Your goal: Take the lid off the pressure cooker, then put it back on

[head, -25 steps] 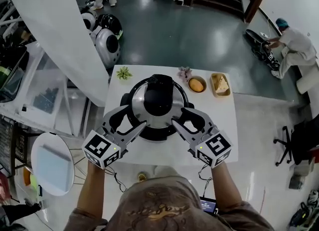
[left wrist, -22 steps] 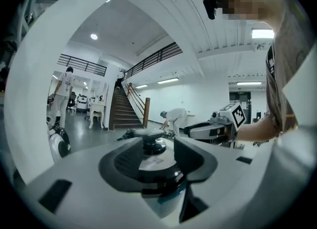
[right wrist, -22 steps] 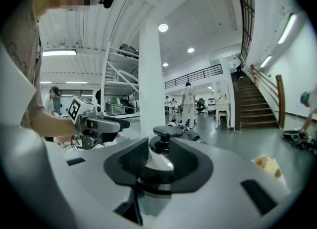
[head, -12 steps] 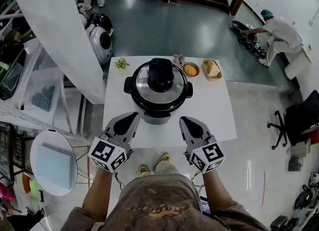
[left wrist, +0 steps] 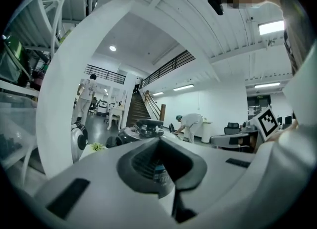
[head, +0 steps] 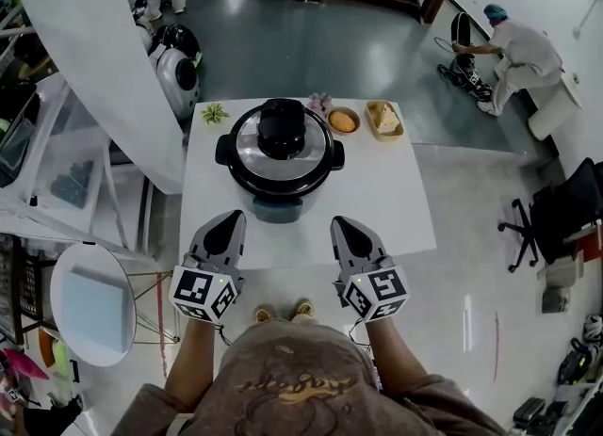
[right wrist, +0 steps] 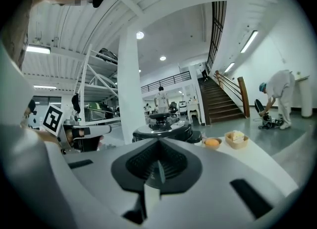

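The pressure cooker point(head: 280, 153) stands on the white table point(head: 377, 208), its steel lid with a black knob point(head: 282, 127) sitting on top. Both grippers hover over the table's near edge, apart from the cooker. My left gripper point(head: 230, 221) is shut and empty, in front of the cooker to its left. My right gripper point(head: 340, 228) is shut and empty, to its right. In the left gripper view the shut jaw tips point(left wrist: 159, 144) point at the cooker point(left wrist: 142, 129). The right gripper view shows the same past its tips point(right wrist: 158, 144), with the cooker point(right wrist: 166, 128) straight ahead.
Along the table's far edge sit a small green plant point(head: 215, 113), a bowl with an orange point(head: 343, 121) and a tray of bread point(head: 383, 119). A white pillar point(head: 104, 67) rises at the left. A round white side table point(head: 92, 302) stands near left. A person point(head: 513, 48) bends far right.
Both grippers have drawn back from the cooker's sides toward the table's near edge, and their jaws have gone from open to shut. The lid stays on the cooker.
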Motion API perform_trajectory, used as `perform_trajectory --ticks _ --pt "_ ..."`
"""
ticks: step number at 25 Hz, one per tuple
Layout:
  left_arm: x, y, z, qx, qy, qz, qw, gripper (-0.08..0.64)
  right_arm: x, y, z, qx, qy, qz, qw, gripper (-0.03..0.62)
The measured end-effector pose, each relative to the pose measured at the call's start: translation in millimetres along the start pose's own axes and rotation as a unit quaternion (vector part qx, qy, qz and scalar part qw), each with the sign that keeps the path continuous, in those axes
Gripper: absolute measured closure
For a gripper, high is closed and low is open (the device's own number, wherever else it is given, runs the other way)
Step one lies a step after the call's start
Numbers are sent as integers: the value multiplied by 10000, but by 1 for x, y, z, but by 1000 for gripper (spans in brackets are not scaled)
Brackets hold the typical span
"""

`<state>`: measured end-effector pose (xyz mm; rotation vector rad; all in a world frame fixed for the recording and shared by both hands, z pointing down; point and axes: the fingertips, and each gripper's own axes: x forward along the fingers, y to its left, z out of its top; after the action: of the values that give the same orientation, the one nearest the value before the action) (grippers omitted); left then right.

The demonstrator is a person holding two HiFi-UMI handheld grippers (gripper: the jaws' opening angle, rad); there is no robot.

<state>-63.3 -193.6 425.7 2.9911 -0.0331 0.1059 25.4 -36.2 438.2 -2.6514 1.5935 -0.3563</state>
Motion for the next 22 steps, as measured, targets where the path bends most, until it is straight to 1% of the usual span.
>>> perform_trajectory --ticks 7,12,16,22 --pt "-1 -8 0 -69 23 92 9999 557 -8 -15 -2 -139 125 93 9998 597" --pt "-2 -9 0 -14 140 187 9997 556 -6 -12 -1 -234 147 304 9992 597" --pt "-5 -11 -1 -132 147 244 9995 555 -6 -12 -2 -292 198 402 9986 597" --pt "-14 -15 -2 -134 176 272 9994 555 -7 -8 -3 -350 251 517 9977 597"
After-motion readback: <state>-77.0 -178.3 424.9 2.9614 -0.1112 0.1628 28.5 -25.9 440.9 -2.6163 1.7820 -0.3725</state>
